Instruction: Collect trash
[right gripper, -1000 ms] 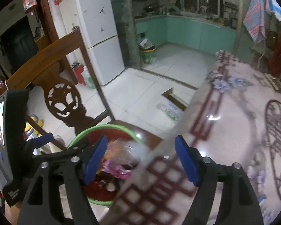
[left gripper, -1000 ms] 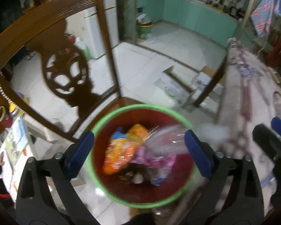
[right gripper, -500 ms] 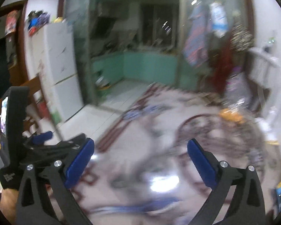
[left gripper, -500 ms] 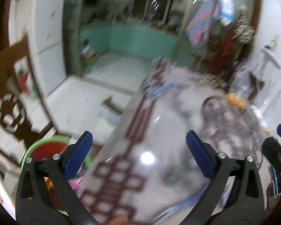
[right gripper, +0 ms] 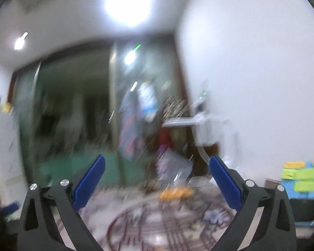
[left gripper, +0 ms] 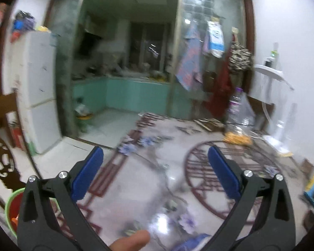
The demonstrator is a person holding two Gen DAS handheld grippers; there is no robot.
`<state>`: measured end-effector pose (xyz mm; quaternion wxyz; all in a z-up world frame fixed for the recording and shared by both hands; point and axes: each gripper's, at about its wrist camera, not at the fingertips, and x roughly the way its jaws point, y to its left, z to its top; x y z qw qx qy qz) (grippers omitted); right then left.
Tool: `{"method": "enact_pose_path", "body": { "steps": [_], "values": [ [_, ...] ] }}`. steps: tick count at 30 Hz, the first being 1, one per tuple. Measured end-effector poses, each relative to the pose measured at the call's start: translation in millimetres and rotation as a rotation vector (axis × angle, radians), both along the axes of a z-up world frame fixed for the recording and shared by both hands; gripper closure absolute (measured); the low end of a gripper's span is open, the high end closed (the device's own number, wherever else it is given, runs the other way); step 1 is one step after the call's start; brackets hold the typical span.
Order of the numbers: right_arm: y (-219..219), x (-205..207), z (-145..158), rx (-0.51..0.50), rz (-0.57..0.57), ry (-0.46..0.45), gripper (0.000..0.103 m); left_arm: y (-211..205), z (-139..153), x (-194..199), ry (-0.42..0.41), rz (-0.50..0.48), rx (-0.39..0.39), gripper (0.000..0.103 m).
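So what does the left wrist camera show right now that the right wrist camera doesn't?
Only the left wrist view shows the green-rimmed red bin at the lower left edge, the carved wooden chair and a fingertip at the bottom.

Only the right wrist view shows the ceiling light and the blue box with yellow and green labels.

Both show the patterned table, the clear plastic bottle, the orange wrapper near it, and the white fridge. Each camera shows its own gripper, left gripper and right gripper, open and empty.
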<state>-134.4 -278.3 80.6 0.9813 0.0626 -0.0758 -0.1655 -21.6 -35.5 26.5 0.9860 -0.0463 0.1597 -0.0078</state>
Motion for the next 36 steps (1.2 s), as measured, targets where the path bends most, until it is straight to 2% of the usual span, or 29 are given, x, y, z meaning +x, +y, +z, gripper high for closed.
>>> {"method": "enact_pose_path", "body": {
  "steps": [1,5,9,13,17,36],
  "values": [
    [-2.5,0.5,-2.1,0.019,-0.045,0.020,0.006,0.6,-0.7,1.3,0.014,0.007,-0.003,0.005],
    [-5.3,26.5,-6.5,0.026,0.030,0.221,0.006,15.0,-5.1,11.7,0.077,0.009,-0.078,0.005],
    [1.4,51.1,-19.7,0.042,0.109,0.388,0.006,16.1,-6.4,12.8,0.089,0.029,-0.056,0.005],
    [16.1,58.2,-34.5,0.058,0.161,0.505,0.006,14.3,-6.3,9.9,0.089,0.010,-0.037,0.005],
    [24.2,60.6,-40.9,0.050,0.179,0.551,0.006,10.9,-6.5,8.1,0.079,0.004,0.008,0.005],
    [21.3,62.6,-49.1,0.063,0.173,0.593,0.006,5.1,-13.2,10.4,0.110,-0.007,0.047,0.005]
  ]
}}
